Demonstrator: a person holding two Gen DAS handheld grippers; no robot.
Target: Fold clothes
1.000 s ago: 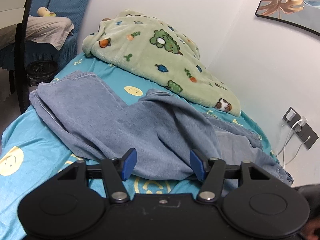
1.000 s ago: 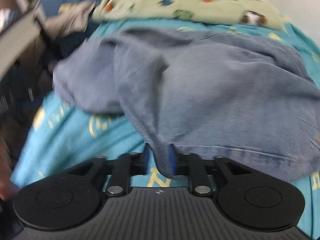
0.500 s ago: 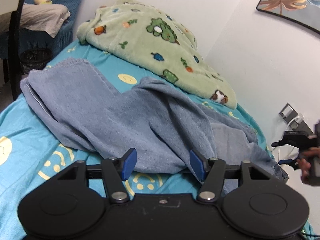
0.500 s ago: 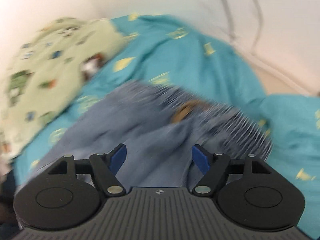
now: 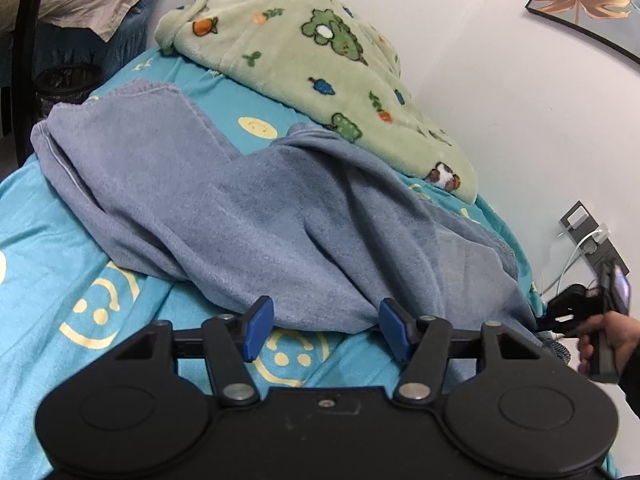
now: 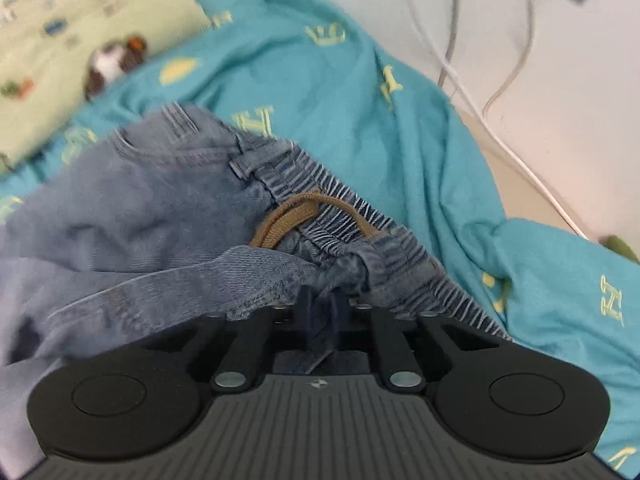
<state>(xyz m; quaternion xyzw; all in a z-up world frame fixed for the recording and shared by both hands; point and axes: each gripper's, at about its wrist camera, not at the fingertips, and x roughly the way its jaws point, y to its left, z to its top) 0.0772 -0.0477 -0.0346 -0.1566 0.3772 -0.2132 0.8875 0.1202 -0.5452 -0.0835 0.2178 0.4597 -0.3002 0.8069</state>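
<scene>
A pair of blue-grey jeans (image 5: 256, 208) lies rumpled across the teal bed sheet (image 5: 44, 272). My left gripper (image 5: 326, 326) is open and empty, its blue pads just short of the jeans' near edge. My right gripper (image 6: 320, 312) is shut on the jeans (image 6: 132, 216) at the elastic waistband (image 6: 404, 252), beside a brown drawstring (image 6: 296, 216). In the left wrist view the right gripper (image 5: 560, 312) shows at the far right edge of the bed, held by a hand.
A green patterned blanket (image 5: 304, 52) lies along the wall behind the jeans. A wall socket with white cables (image 5: 588, 236) is at the right. A dark waste bin (image 5: 68, 80) and a chair with a beige cloth (image 5: 80, 4) stand at the far left.
My right gripper let go of a jeans fold, opened, swung over to the waistband end and has shut on it. My left gripper stayed open and drew a little nearer to the jeans.
</scene>
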